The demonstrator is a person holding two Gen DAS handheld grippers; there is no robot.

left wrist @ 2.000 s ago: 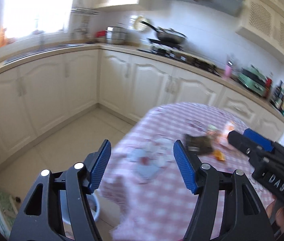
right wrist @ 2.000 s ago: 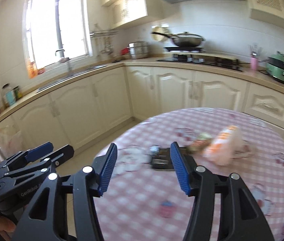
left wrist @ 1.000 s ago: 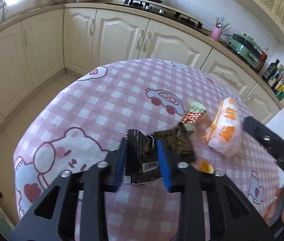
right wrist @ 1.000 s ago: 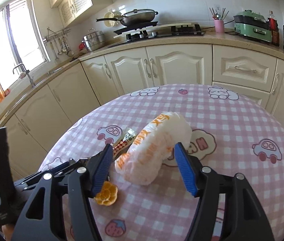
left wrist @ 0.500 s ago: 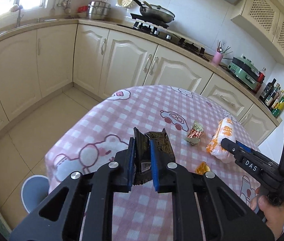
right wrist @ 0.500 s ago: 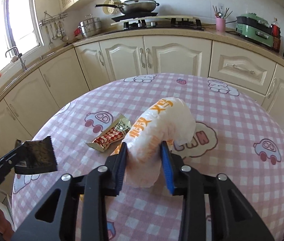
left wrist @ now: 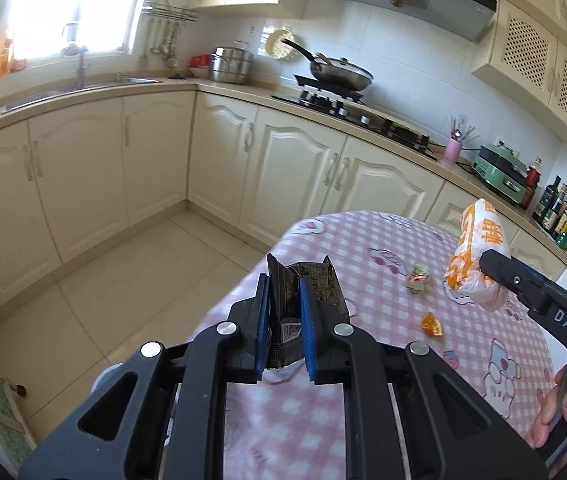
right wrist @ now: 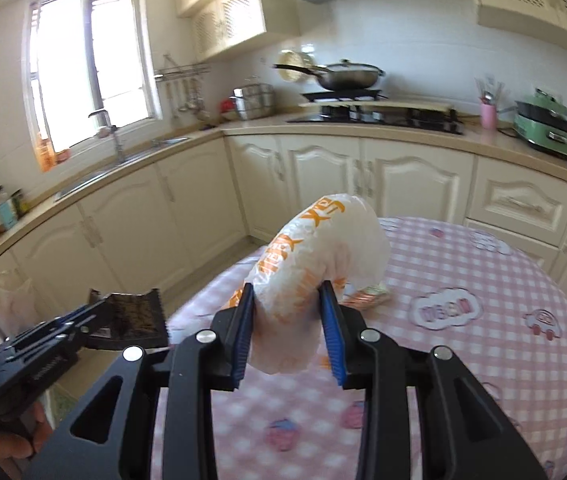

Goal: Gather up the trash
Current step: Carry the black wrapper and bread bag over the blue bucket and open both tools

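My left gripper is shut on a dark brown foil wrapper and holds it above the near edge of the pink checked table. It also shows in the right wrist view. My right gripper is shut on a white and orange plastic bag, lifted off the table; the bag also shows in the left wrist view. A small red and green wrapper and an orange peel piece lie on the table.
Cream kitchen cabinets run along the back and left, with a sink and a stove with a pan. A tiled floor lies left of the table. A pale bin rim shows low under the left gripper.
Both grippers have lifted their trash off the table and swung left toward the table's edge. The bag now hangs in the air in the right gripper.
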